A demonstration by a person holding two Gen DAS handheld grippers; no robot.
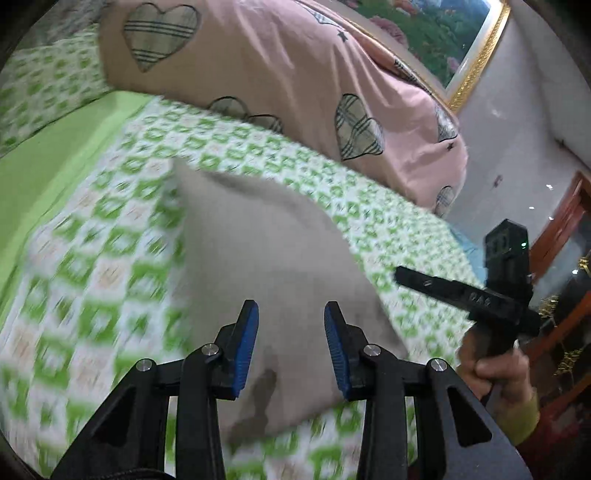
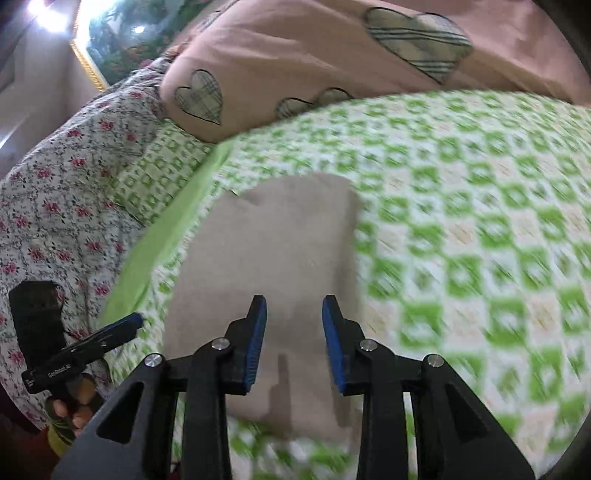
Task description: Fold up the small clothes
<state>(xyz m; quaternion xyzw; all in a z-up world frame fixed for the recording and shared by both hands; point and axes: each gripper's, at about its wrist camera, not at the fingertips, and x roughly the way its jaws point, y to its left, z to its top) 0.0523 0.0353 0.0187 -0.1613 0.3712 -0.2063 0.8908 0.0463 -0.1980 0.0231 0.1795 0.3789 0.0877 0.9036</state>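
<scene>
— Where's the garment?

— The grey cloth (image 2: 273, 280) lies flat on the bed (image 2: 461, 229), on the green-and-white checked sheet, looking like a tidy rectangle, already doubled over by my reckoning. Behind it sits a big pink quilt (image 1: 280, 85) with plaid hearts, and a flowered cover (image 2: 55, 206) bunches at one side. A gilt-framed picture (image 1: 443, 33) hangs on the wall beyond.

— So which step is this?

— I'd say between folds. Both tools hover over the cloth's near edge and neither has hold of it. The left gripper (image 1: 291, 343) has its blue fingers (image 1: 245, 350) apart with nothing between them but air, cloth showing underneath. The right gripper (image 2: 294, 339) is the same: fingers spread, nothing pinched.

— And next?

— Probably either another fold or a tidy-up. For a fold, each pair of fingers needs to drop to a near corner, pinch only the top layers, and carry them over together so the edges line up. The person's hand (image 1: 495, 373) grips the right tool's handle off to the side; everything is blurred, so finer creases I can't make out.
</scene>
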